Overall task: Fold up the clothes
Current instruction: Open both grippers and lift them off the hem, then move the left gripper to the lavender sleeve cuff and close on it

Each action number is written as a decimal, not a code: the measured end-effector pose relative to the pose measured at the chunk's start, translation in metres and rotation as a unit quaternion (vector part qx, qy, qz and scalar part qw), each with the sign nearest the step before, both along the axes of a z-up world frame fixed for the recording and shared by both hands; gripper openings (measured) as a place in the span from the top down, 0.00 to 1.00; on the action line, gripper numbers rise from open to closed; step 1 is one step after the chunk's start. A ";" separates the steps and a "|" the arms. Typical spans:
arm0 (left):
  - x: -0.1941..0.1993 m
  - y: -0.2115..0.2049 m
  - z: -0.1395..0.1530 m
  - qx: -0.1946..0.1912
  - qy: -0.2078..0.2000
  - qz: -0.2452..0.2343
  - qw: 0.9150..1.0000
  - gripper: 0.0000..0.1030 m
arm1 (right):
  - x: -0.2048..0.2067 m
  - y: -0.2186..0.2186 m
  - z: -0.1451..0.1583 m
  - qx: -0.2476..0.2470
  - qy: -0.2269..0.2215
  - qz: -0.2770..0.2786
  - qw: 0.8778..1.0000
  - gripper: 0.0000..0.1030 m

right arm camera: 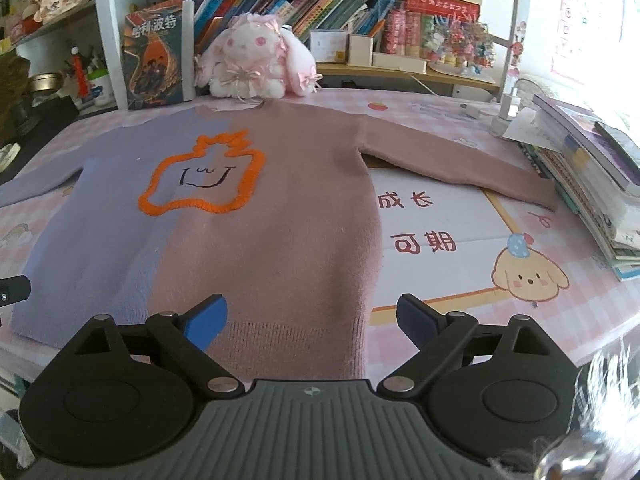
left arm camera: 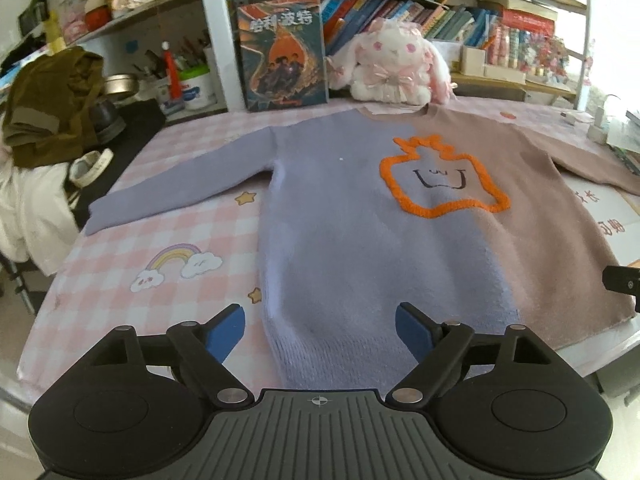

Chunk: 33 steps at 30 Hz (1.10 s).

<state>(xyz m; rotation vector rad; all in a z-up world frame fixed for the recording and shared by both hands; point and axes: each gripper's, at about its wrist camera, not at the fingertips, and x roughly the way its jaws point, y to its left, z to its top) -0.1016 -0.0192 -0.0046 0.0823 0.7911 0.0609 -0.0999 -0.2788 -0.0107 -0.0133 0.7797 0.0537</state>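
While both grippers, left (left arm camera: 320,330) and right (right arm camera: 312,322), hung with jaws released over the flat sweater (left arm camera: 360,240), 2 sleeve folds inward seemed the neatest start.

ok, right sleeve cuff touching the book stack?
Cannot tell. In the right wrist view the brown sleeve's cuff ends right beside the foot of the book stack, but no clear gap or contact shows there. The left wrist view cuts it off.
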 end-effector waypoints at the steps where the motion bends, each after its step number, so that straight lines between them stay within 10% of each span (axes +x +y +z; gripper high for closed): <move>1: 0.002 0.004 -0.001 0.001 -0.001 -0.009 1.000 0.17 | 0.000 0.003 0.000 -0.001 0.001 -0.007 1.000 0.11; 16: 0.048 0.125 -0.008 -0.034 0.015 -0.071 0.997 0.17 | -0.006 0.125 0.006 -0.034 -0.001 -0.059 0.998 0.07; 33: 0.070 0.271 -0.032 -0.096 -0.025 0.075 0.992 0.17 | 0.000 0.209 0.002 -0.052 0.017 -0.052 0.997 0.07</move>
